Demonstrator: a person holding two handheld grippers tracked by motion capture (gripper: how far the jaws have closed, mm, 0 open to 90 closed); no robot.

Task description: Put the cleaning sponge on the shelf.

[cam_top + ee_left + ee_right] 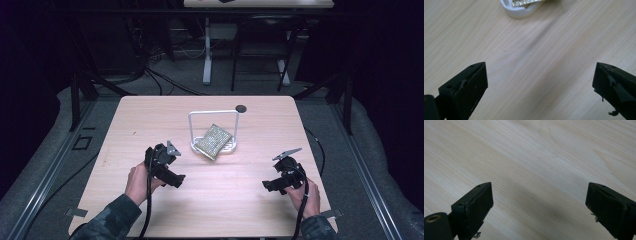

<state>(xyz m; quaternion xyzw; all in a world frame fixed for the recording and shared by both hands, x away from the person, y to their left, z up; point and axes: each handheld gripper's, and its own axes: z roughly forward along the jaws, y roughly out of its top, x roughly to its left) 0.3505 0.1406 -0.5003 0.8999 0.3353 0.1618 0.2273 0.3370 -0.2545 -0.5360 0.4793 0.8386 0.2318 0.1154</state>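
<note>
Left gripper [540, 85] hung over the bare wooden table [536, 55], jaws spread wide apart w/ nothing between them, just wood grain. Both black pads looked worn, w/ bits of torn rubber at the right one's edge. Far ahead, at the frame's top edge, sat the rounded end of a white holder [517, 11], resting on the tabletop, w/ a sparkly silver-gold sponge [526, 2] in it, mostly cut off.

A lab: bare wooden table [150, 115] ringed by black frame posts [75, 95], loose cables [165, 80] on grey floor [220, 85]
</note>
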